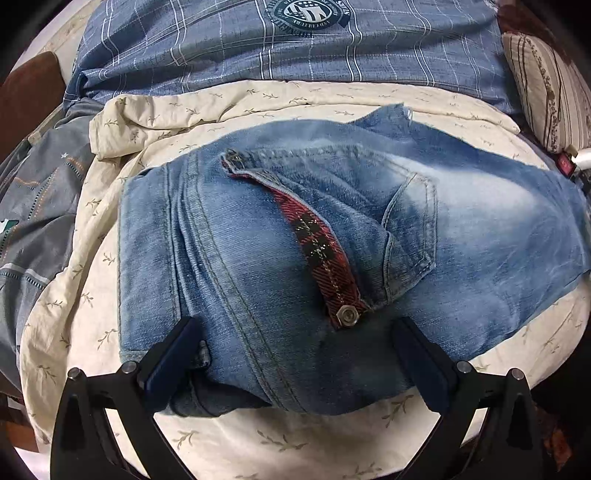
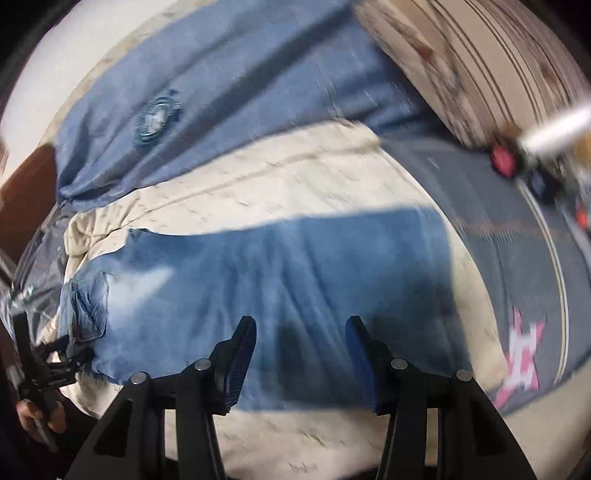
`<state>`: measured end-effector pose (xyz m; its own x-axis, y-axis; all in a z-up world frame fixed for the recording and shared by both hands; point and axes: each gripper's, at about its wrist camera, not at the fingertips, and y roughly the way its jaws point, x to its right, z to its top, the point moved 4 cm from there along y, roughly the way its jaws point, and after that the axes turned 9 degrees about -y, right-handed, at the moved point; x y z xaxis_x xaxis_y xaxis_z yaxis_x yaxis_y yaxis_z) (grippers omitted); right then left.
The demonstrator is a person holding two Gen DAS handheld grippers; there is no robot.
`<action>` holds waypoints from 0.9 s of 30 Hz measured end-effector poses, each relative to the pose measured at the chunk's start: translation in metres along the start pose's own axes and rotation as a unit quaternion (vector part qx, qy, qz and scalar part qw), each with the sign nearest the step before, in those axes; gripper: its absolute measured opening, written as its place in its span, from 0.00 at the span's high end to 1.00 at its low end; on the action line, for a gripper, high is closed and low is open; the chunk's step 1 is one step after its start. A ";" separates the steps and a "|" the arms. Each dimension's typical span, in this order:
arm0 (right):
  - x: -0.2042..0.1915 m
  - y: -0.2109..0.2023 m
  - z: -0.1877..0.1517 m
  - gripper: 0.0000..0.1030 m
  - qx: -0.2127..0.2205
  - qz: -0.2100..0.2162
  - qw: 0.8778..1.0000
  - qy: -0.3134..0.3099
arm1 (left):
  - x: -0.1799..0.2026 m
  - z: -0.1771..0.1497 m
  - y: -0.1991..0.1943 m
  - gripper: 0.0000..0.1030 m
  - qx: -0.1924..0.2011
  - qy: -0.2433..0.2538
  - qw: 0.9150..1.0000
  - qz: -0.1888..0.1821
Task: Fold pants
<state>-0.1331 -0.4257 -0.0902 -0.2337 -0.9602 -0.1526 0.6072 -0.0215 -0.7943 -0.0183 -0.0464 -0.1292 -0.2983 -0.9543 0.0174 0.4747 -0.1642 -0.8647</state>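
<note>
Left tongs [image 1: 295, 350] are standing wide open over the waist end of the jeans [image 1: 295, 258], fingers [image 1: 173, 358] splayed to either side, the denim lying between them but not pinched. Right tongs [image 2: 299, 354] are also gaping open, hovering over the leg part of the jeans [image 2: 277, 288], gripping nothing; that view is motion-blurred, so whether the tips are touching cloth I cannot tell. Left tongs are also showing at the left edge of the right wrist view [image 2: 51, 365], with the person's hand [image 2: 37, 413] holding them.

Jeans are lying flat across the bed, on a cream quilt [image 1: 258, 439] printed with small sprigs. Waistband is sitting near the left tongs, its red plaid lining [image 1: 317, 236] turned out and a metal button [image 1: 346, 315] facing up just ahead of the fingers. A back pocket [image 1: 410, 236] is lying right of the lining. Legs are running off to the right.

Beyond the quilt, a blue checked blanket [image 1: 258, 44] with a round emblem [image 1: 310, 14] is lying bunched at the far side. A striped pillow [image 1: 546, 85] is sitting at the far right. A grey patterned sheet [image 2: 517, 280] is showing right of the quilt in the right view.
</note>
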 end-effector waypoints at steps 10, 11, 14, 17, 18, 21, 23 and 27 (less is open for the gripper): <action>-0.048 0.052 -0.008 0.47 -0.031 0.018 0.999 -0.021 | -0.017 0.024 -0.034 0.00 0.045 -0.051 0.997 0.031; -0.046 0.054 -0.013 0.47 -0.035 0.019 0.999 -0.018 | -0.020 0.023 -0.024 0.00 0.028 -0.053 0.997 0.040; -0.046 0.055 -0.023 0.46 -0.034 0.010 0.999 -0.032 | -0.027 0.014 -0.006 0.00 -0.002 -0.073 0.997 0.040; -0.042 0.054 -0.032 0.46 -0.040 0.019 0.998 -0.040 | -0.029 0.012 -0.004 0.00 0.005 -0.078 0.996 0.033; -0.036 0.050 -0.033 0.46 -0.040 0.024 0.998 -0.037 | -0.027 0.009 -0.005 0.00 0.007 -0.076 0.997 0.034; -0.032 0.050 -0.036 0.46 -0.037 0.040 0.998 -0.027 | -0.024 0.002 0.000 0.00 -0.006 -0.058 0.998 0.036; -0.032 0.050 -0.036 0.42 -0.034 0.041 0.998 -0.024 | -0.017 -0.004 0.003 0.00 -0.004 -0.037 0.998 0.051; -0.039 0.051 -0.037 0.31 -0.024 0.046 0.998 -0.035 | -0.017 -0.005 -0.001 0.00 -0.003 -0.043 0.998 0.056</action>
<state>-0.1208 -0.3787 -0.1462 -0.1230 -0.9748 -0.1862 0.5867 0.0799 -0.8058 -0.0173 -0.0287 -0.1311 -0.1716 -0.9845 -0.0364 0.4967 -0.0546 -0.8662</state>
